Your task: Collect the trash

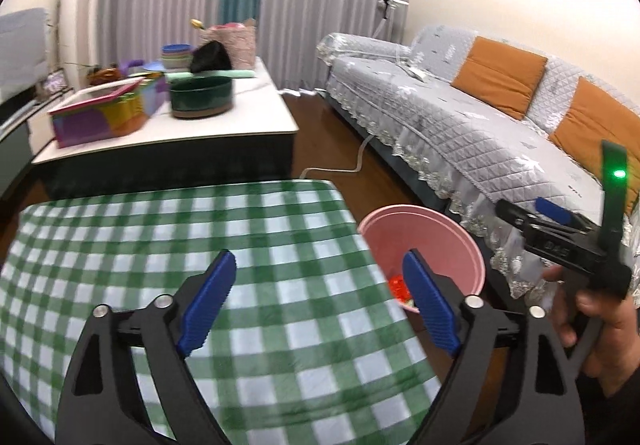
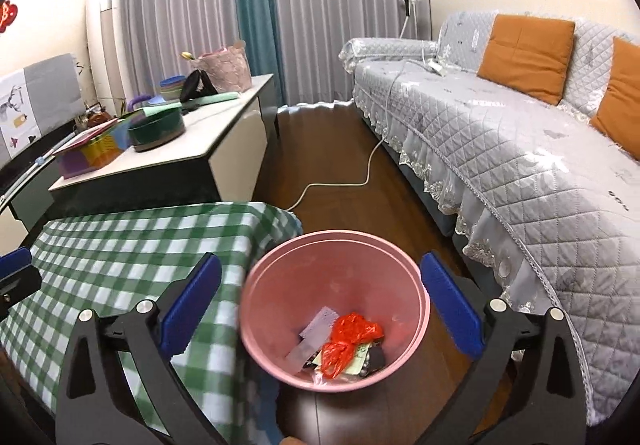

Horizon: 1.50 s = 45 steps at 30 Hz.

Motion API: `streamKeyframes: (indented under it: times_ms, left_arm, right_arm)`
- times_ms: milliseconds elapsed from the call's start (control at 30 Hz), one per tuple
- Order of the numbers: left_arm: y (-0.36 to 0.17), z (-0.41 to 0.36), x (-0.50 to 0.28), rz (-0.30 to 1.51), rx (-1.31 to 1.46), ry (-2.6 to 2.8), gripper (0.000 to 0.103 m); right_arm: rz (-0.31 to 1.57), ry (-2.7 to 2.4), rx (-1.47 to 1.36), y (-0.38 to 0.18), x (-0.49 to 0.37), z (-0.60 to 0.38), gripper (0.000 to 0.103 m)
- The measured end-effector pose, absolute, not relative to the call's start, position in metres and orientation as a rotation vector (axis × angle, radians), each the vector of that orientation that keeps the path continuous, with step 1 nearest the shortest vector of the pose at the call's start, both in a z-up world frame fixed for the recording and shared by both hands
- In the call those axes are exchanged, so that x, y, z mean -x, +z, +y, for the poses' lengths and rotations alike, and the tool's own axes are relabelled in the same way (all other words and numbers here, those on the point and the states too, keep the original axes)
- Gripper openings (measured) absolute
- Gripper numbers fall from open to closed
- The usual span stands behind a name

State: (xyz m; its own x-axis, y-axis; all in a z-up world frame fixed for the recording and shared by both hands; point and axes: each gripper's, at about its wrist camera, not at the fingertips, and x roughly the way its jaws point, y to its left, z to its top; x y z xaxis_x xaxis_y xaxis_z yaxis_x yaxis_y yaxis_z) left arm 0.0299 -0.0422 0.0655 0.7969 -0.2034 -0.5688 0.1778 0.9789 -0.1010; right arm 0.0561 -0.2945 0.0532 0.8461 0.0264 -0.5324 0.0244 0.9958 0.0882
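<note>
Right wrist view looks down over the pink bin (image 2: 334,309), with the right gripper (image 2: 320,309) held above it, its two blue pads spread wide and nothing between them. The bin's rim sits between the two fingers in this view, one pad (image 2: 192,305) over the edge of the green checked tablecloth (image 2: 120,245) and the other on the side toward the grey quilted sofa (image 2: 520,149). Inside the bin lie a crumpled red plastic bag (image 2: 348,341), a pale paper scrap (image 2: 320,325) and some darker wrappers beneath them. The bin stands on the wooden floor, just beside the corner of the clothed table.

Left wrist view shows the left gripper (image 1: 320,297) hovering over the checked cloth (image 1: 160,245), jaws likewise wide apart and empty. The bin (image 1: 420,241) lies ahead and to the right, partly hidden behind the right-side pad (image 1: 430,305); a bit of the red bag (image 1: 397,285) shows in its bottom. At the far right edge, a hand (image 1: 592,317) grips the handle of the other gripper, whose body carries a green light (image 1: 619,174).
</note>
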Motion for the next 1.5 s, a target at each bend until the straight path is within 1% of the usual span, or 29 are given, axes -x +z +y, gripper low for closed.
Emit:
streamKeyframes:
  times_ms: [133, 167, 467, 633, 867, 1167, 1500]
  left_arm:
    - [0.069, -0.029, -0.007, 0.589, 0.042, -0.146, 0.093]
    - [0.069, -0.028, -0.004, 0.586, 0.041, -0.139, 0.093]
    - [0.052, -0.01, 0.033, 0.623, 0.06, -0.104, 0.094]
    - [0.045, -0.006, 0.052, 0.621, 0.059, -0.074, 0.095]
    - [0.026, -0.002, 0.06, 0.654, 0.06, -0.057, 0.095]
    - [0.025, 0.015, 0.063, 0.657, 0.106, -0.015, 0.095]
    - [0.019, 0.014, 0.06, 0.678, 0.122, -0.02, 0.095]
  right_arm:
    - [0.57, -0.006, -0.093, 0.057, -0.032, -0.275, 0.098]
    - [0.568, -0.01, -0.091, 0.058, -0.026, -0.27, 0.098]
    - [0.562, -0.055, -0.106, 0.051, 0.033, -0.23, 0.098]
    - [0.547, -0.042, -0.049, 0.044, 0.062, -0.202, 0.098]
    - [0.563, -0.046, -0.013, 0.037, 0.06, -0.191, 0.098]
    - [0.596, -0.072, -0.025, 0.029, 0.054, -0.194, 0.098]
    - [0.605, -0.074, -0.034, 0.027, 0.051, -0.195, 0.098]
